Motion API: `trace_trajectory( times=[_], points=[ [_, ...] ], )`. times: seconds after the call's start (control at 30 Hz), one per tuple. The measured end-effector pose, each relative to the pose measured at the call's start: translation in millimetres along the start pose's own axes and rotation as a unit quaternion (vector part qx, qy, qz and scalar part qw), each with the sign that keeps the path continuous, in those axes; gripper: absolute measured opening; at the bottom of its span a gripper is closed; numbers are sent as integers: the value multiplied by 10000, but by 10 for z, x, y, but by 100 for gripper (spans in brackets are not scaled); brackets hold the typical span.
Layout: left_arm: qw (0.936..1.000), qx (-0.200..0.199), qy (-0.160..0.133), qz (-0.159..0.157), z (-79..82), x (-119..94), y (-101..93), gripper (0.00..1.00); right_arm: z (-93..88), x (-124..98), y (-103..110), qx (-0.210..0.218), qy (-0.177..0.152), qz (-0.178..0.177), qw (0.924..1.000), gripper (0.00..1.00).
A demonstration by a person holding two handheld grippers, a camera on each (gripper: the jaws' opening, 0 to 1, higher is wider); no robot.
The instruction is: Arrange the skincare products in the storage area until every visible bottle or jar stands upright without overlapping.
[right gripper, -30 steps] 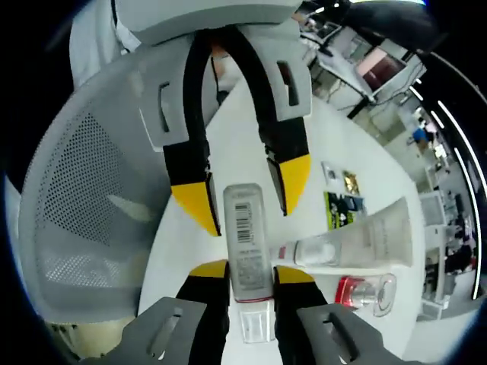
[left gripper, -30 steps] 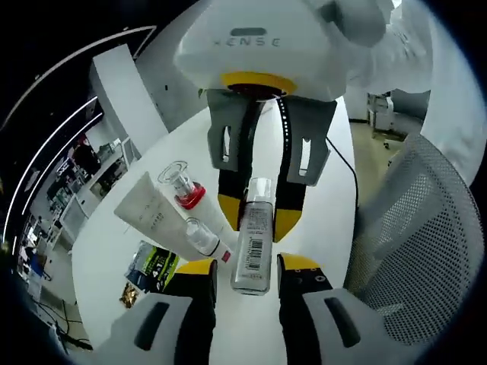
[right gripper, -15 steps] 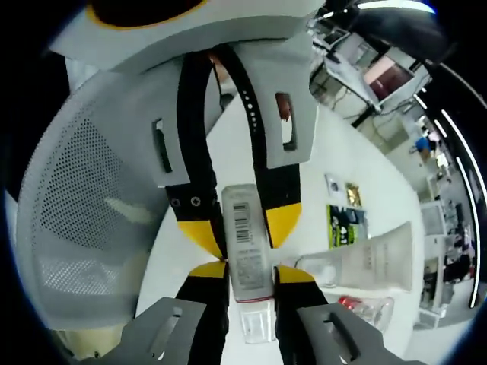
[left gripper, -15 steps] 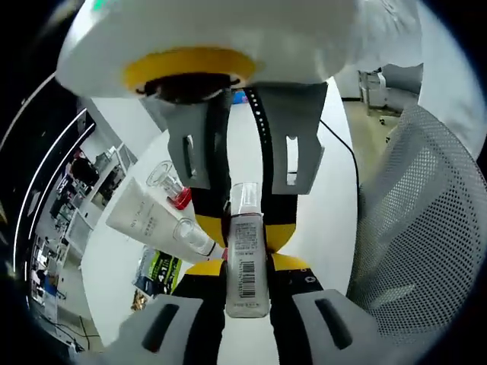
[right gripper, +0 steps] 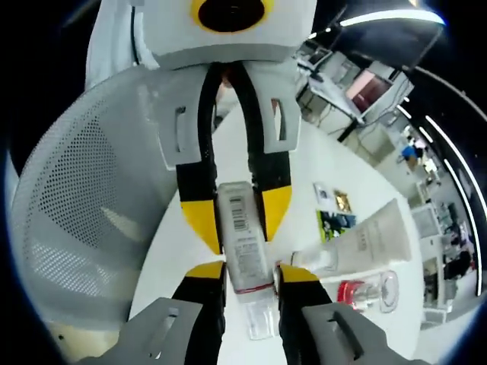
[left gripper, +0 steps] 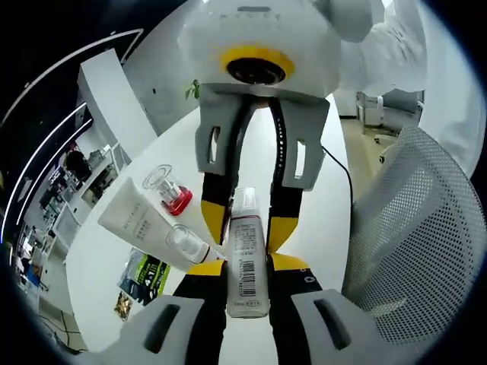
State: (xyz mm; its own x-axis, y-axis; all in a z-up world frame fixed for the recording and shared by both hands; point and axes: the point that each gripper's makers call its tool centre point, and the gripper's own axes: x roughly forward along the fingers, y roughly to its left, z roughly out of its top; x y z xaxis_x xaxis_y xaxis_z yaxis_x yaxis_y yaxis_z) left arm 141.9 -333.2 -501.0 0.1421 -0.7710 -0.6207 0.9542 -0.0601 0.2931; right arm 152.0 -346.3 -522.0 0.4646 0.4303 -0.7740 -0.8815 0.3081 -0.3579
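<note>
Bottle (left gripper: 247, 258), clear, barcode label, clear cap: lies on the tabletop (left gripper: 335, 205), clamped from opposite ends. Left gripper (left gripper: 245, 265) fingers clenched on its base end; right gripper (right gripper: 242, 270) fingers clenched near its cap end. Each gripper appears in the other's view, facing it across the bottle.

Tube (left gripper: 148, 226), white, clear cap: lies flat just beside the bottle, cap end near the grippers. Jar (left gripper: 169, 188), clear with red collar: lies beyond the tube, apparently on its side. Sachets (left gripper: 144, 275), green and dark: flat on the tabletop near the tube.

Risks, judged: with both grippers holding one bottle, uneven lifting could twist it free or drop it; swinging it upright could knock the tube, which lies close; a narrow base may topple on release. None of the three products stands yet.

Surface: white round tabletop, smooth, a black cable (left gripper: 342, 171) across it. Surroundings: grey mesh chair (left gripper: 411, 251) at the edge; open office with desks and strip lighting beyond.
</note>
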Motion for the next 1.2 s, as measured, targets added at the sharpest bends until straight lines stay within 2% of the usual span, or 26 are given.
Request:
trace_trajectory(
  times=[0.1,0.17,0.2,0.23,0.3,0.37,0.4,0.43,0.47,0.5,0.6,0.63,0.67,0.7,0.73,0.77,0.8,0.83,0.87,0.97,1.03,1.1,1.13,1.17,1.2],
  points=[
    [9997,-203,-114,-53,-6,-16,-2,16,-115,-85,-62,308,-74,-238,9992,23],
    [9991,-336,-231,-118,18,-27,-15,16,-161,-153,-90,756,-266,-351,9962,24],
    [9987,-415,-260,-106,20,-34,-6,16,-220,-193,-107,1118,-312,-432,9923,24],
    [9985,-461,-300,-54,21,-51,26,16,-282,-206,-133,1248,-348,-472,9904,24],
    [9972,-614,-427,-13,41,-78,67,16,-422,-261,-178,1739,-424,-710,9813,24],
    [9946,-812,-641,7,79,-103,111,16,-451,-286,-164,2363,-739,-727,9661,24],
    [9923,-958,-784,-16,117,-117,121,16,-435,-300,-137,2881,-1072,-654,9493,24],
    [9866,-1301,-979,-129,168,-144,122,16,-436,-321,-125,3183,-1246,-658,9374,24],
    [9837,-1411,-1109,-117,205,-168,148,16,-430,-348,-119,3487,-1475,-689,9230,24],
    [9815,-1486,-1202,-88,229,-186,174,16,-423,-372,-106,3667,-1618,-697,9135,23],
    [9771,-1655,-1334,12,246,-211,263,16,-395,-453,-113,4354,-2136,-764,8712,22],
    [9766,-1681,-1345,4,248,-209,264,16,-336,-475,-118,4637,-2408,-800,8489,21],
    [9744,-1769,-1385,-42,256,-201,262,16,-314,-496,-124,4785,-2548,-804,8364,21],
    [9727,-1815,-1446,-34,268,-197,267,16,-281,-531,-148,4989,-2787,-817,8165,21],
    [9700,-1885,-1535,-68,289,-193,260,16,-234,-556,-149,5121,-2961,-752,8028,23],
    [9681,-1934,-1593,-71,304,-189,258,16,-197,-587,-175,5352,-3159,-769,7796,23],
    [9669,-1953,-1643,-48,316,-180,262,16,-175,-609,-196,5481,-3299,-765,7648,23],
    [9666,-1951,-1663,-29,320,-173,262,16,-122,-649,-233,5669,-3564,-752,7389,24],
    [9670,-1929,-1661,9,322,-155,259,16,-87,-672,-241,5773,-3706,-673,7245,25],
    [9670,-1885,-1711,28,353,-143,245,16,-15,-701,-279,5997,-4020,-645,6889,27],
    [9657,-1850,-1821,46,404,-153,239,16,-1,-651,-276,6089,-3994,-646,6823,31],
    [9651,-1819,-1881,75,444,-156,232,16,44,-676,-328,6269,-4246,-591,6505,33],
    [9659,-1765,-1889,136,445,-157,248,16,91,-712,-351,6404,-4444,-461,6247,33],
    [9666,-1713,-1897,183,449,-159,256,16,111,-730,-365,6483,-4537,-402,6101,31],
    [9671,-1659,-1912,258,454,-162,265,16,134,-752,-396,6564,-4669,-413,5911,30]
  ],
)
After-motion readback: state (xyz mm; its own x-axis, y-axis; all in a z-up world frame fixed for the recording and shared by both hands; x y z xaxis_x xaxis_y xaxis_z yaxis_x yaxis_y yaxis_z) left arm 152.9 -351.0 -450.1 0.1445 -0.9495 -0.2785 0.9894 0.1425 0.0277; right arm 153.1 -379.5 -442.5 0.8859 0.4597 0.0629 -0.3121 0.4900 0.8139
